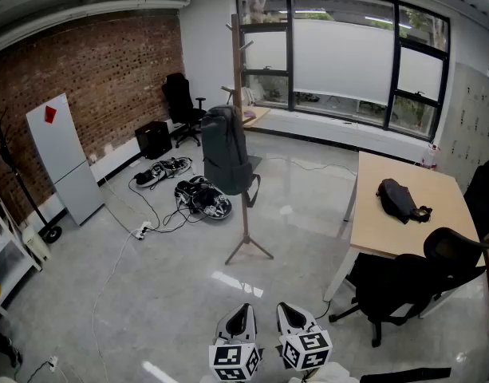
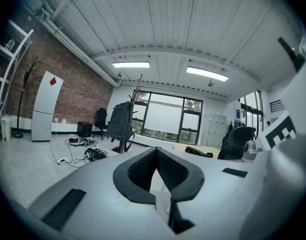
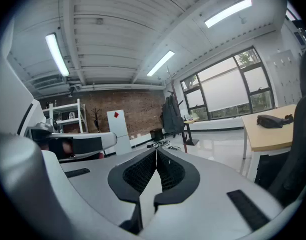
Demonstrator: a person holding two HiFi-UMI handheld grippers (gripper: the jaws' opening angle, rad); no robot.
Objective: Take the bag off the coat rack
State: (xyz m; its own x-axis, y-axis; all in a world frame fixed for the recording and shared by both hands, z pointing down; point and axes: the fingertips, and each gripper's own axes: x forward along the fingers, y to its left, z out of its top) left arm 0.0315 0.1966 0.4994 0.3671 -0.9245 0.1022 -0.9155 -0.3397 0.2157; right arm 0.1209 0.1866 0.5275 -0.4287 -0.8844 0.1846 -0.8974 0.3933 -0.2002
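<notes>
The task is not yet begun, as far as I can judge. Across the bare floor [image 1: 148, 294] the wooden coat rack [image 1: 244, 222] stands upright in the middle of the room, well apart from the person. The grey bag [image 1: 225, 150] hangs on it, high against the pole. What is left is everything: walking over, gripping the bag and lifting it free.

By count there is one table [image 1: 404, 230], two black office chairs [image 1: 412, 282] [image 1: 180, 102], one wooden coat rack and one hanging bag. One small black pouch [image 1: 400, 200] lies on the table. The left gripper [image 1: 241, 309] and right gripper [image 1: 288, 308] sit side by side at the bottom edge, each with jaws pressed together on nothing.
</notes>
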